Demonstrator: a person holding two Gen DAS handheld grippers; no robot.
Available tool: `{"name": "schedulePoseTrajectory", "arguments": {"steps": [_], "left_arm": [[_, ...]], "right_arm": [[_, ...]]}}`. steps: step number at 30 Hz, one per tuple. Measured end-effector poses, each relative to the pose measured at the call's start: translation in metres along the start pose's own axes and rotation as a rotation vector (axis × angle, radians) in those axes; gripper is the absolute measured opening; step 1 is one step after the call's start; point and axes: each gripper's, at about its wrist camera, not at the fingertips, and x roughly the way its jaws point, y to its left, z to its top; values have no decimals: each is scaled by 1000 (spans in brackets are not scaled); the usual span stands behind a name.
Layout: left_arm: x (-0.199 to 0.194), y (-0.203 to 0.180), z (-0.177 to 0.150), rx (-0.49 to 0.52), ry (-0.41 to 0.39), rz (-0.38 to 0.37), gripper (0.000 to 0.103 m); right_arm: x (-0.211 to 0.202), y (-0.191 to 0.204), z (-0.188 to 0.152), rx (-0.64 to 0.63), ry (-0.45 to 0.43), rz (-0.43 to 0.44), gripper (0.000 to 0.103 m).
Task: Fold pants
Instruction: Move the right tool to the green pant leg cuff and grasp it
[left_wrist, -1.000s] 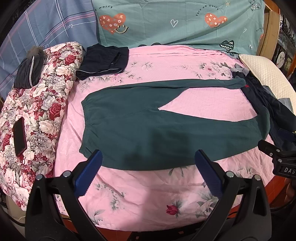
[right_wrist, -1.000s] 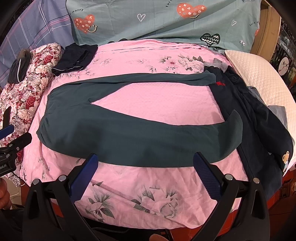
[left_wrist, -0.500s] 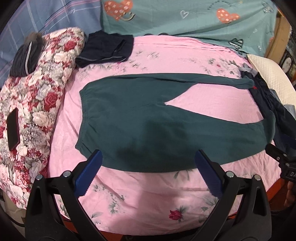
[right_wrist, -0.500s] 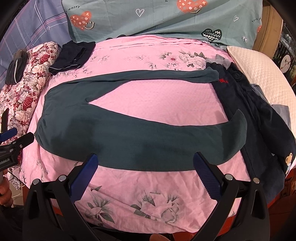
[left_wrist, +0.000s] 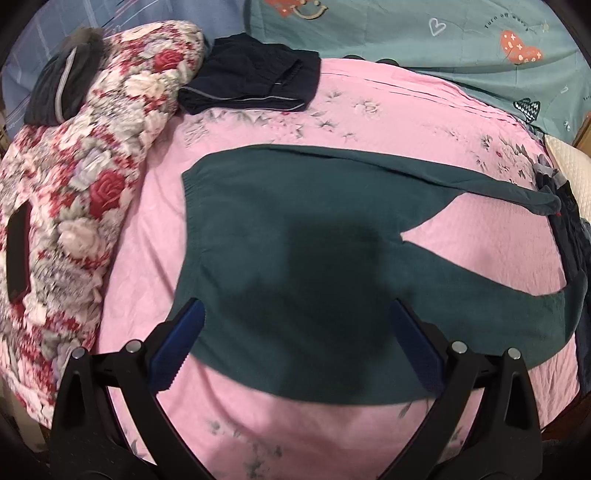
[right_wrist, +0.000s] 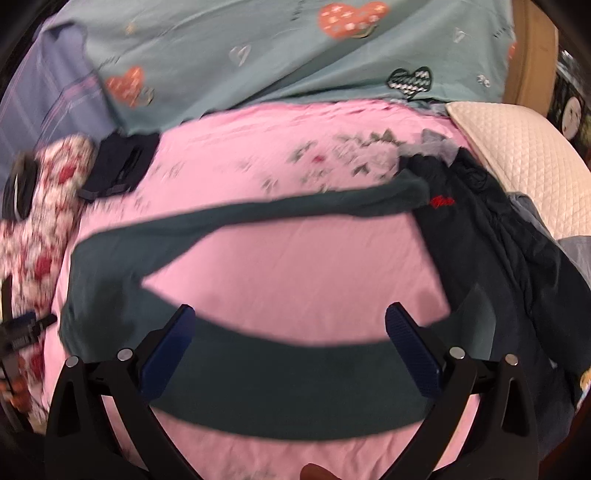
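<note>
Dark green pants (left_wrist: 295, 236) lie flat on the pink floral bed sheet (left_wrist: 369, 122), waistband to the left and both legs spread out to the right. My left gripper (left_wrist: 295, 332) is open, hovering over the near edge of the seat and waist area. In the right wrist view the pants (right_wrist: 280, 373) show their near leg curving across the bottom. My right gripper (right_wrist: 288, 339) is open above that leg, nothing between its fingers. The far leg (right_wrist: 295, 210) runs toward the right, its cuff against dark clothes. The left gripper (right_wrist: 22, 328) peeks in at the left edge.
A red rose quilt (left_wrist: 74, 192) is heaped at the left with a black phone (left_wrist: 18, 254) on it. Folded navy shorts (left_wrist: 251, 85) sit at the back. Dark navy garments (right_wrist: 509, 258) lie at the right, beside a cream quilted pillow (right_wrist: 517, 155). A teal heart-print sheet (right_wrist: 295, 48) hangs behind.
Both grippers have moved forward and lower toward the pants, which now fill more of each view. The right wrist view is motion blurred. The pants have not shifted.
</note>
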Motion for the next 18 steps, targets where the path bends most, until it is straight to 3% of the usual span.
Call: {"name": "schedulePoseTrajectory", "arguments": {"steps": [5, 7, 11, 15, 18], "left_arm": [[25, -42, 27, 66, 28, -16, 101], [35, -61, 36, 109, 41, -13, 101], [50, -90, 51, 162, 64, -18, 101], [54, -107, 59, 194, 60, -29, 101], [57, -112, 58, 206, 69, -39, 101]], "right_arm": [[42, -27, 50, -226, -36, -148, 102], [62, -31, 66, -341, -101, -247, 102], [111, -66, 100, -299, -79, -220, 100], [144, -104, 129, -172, -36, -148, 71], [164, -112, 142, -191, 18, -165, 54]]}}
